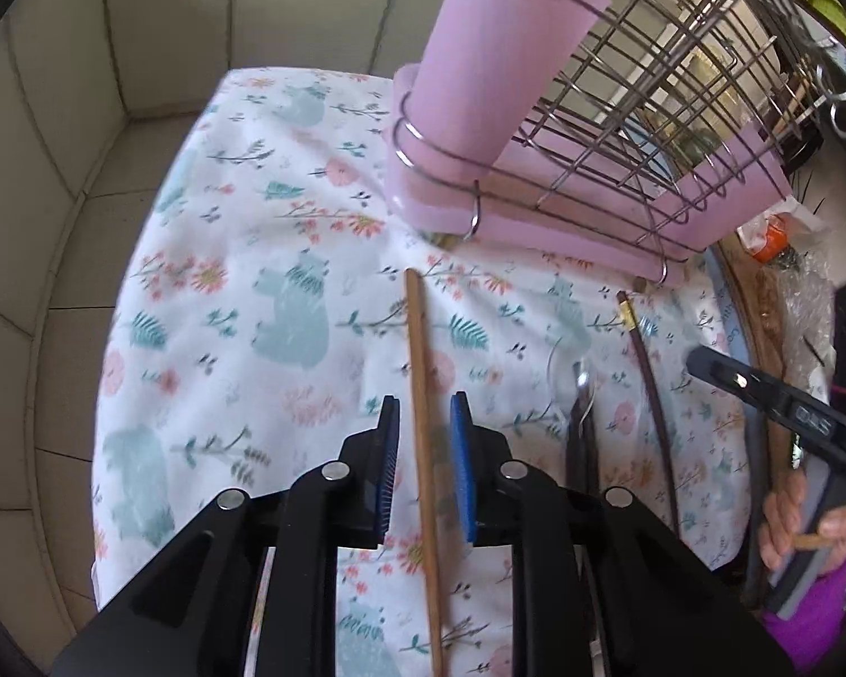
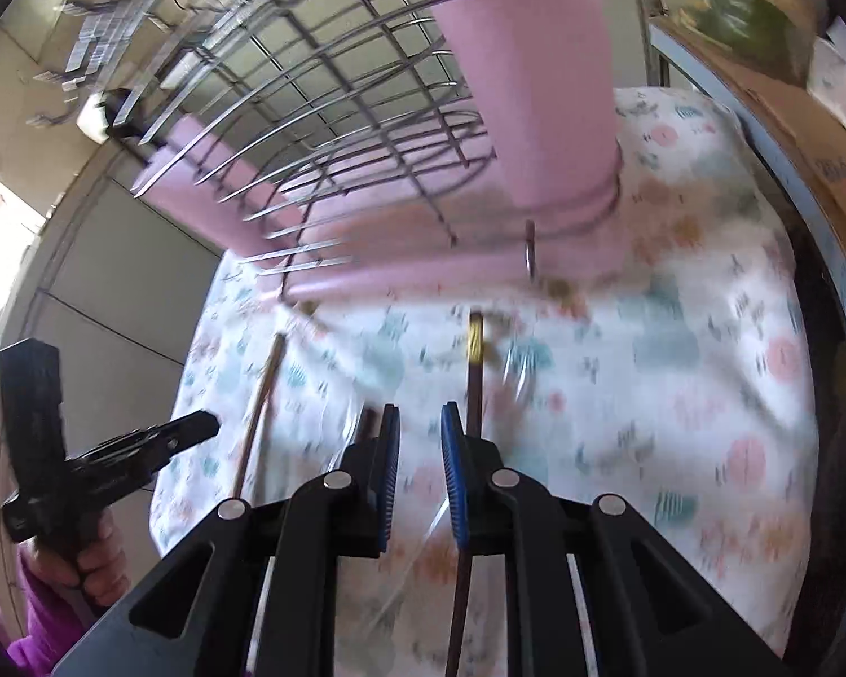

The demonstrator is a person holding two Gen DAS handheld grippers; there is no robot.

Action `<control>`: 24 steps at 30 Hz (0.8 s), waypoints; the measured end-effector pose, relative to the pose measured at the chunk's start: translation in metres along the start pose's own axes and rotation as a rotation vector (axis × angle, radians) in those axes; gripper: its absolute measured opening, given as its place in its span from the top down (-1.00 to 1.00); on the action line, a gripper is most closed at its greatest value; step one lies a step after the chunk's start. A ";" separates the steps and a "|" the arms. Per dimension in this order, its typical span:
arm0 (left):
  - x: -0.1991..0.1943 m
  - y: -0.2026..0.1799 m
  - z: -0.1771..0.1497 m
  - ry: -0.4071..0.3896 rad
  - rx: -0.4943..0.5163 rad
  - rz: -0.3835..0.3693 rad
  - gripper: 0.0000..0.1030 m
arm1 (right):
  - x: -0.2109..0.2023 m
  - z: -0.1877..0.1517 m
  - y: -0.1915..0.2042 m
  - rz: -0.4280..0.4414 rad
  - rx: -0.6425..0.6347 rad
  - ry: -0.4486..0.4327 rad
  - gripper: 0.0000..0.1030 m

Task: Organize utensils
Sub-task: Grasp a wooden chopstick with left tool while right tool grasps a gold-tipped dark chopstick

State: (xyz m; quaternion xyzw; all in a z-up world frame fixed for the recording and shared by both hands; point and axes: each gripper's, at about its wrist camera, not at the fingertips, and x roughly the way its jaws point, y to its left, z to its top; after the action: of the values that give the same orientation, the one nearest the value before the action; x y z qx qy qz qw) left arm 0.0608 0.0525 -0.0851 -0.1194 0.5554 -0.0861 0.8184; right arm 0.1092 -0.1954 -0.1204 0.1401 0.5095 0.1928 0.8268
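On the floral cloth (image 1: 265,237), two chopsticks lie loose below the rack (image 1: 665,130).

Left gripper (image 1: 423,423) stands slightly spread astride the light chopstick (image 1: 420,395), pads clear; right gripper (image 2: 420,434) is likewise spread, empty, the dark chopstick (image 2: 474,389) at its one o'clock. Judged step: between picks. Next: close on one, lift it toward the pink cup (image 1: 490,56) at twelve.

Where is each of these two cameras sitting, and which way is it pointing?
Left wrist view: sits on the left gripper, looking down past its open jaws at a light wooden chopstick on the floral cloth; the other hand shows at right.
Right wrist view: sits on the right gripper, looking down along a dark chopstick; the other hand shows at left.
Shared: both chopsticks, the cloth, the wire dish rack and its pink cup.
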 end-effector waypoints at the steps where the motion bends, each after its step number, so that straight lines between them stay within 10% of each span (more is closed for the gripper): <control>1: 0.004 -0.001 0.005 0.015 -0.003 -0.006 0.65 | 0.005 0.006 0.000 -0.004 0.000 0.014 0.70; 24: 0.070 -0.011 0.052 0.176 0.030 0.065 0.65 | 0.052 0.040 -0.019 -0.073 0.000 0.177 0.70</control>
State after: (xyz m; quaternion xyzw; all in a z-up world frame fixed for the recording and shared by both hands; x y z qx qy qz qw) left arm 0.1345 0.0284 -0.1258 -0.0808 0.6275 -0.0778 0.7705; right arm 0.1698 -0.1900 -0.1517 0.1037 0.5851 0.1742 0.7852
